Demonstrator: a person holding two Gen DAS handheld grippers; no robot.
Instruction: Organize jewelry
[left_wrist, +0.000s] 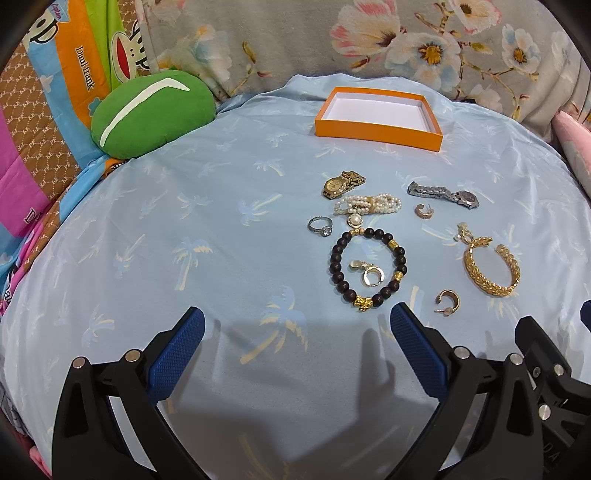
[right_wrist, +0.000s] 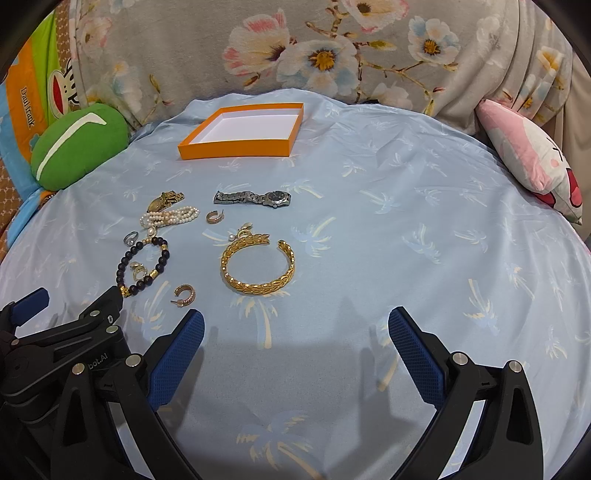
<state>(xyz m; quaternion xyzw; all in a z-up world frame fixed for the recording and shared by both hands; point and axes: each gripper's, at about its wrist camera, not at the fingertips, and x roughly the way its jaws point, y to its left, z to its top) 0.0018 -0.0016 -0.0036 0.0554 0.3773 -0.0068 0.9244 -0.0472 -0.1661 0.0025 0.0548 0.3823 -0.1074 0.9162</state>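
Observation:
Jewelry lies spread on a light blue palm-print sheet (left_wrist: 207, 236). An empty orange box (left_wrist: 376, 127) with a white inside stands at the back; it also shows in the right wrist view (right_wrist: 236, 147). In front of it lie a gold watch (left_wrist: 341, 183), a silver watch (right_wrist: 255, 198), a pearl bracelet (left_wrist: 369, 204), a silver ring (left_wrist: 320, 226), a dark bead bracelet (left_wrist: 369, 266) with small gold earrings inside it, a gold cuff bangle (right_wrist: 258, 266) and two hoop earrings (right_wrist: 185, 294). My left gripper (left_wrist: 297, 328) is open and empty, just short of the bead bracelet. My right gripper (right_wrist: 295, 328) is open and empty, just short of the bangle.
A green cushion (left_wrist: 153, 110) sits at the back left beside colourful cartoon bedding. A grey floral blanket (right_wrist: 332, 48) runs along the back. A pink and white pillow (right_wrist: 532, 155) lies at the right edge.

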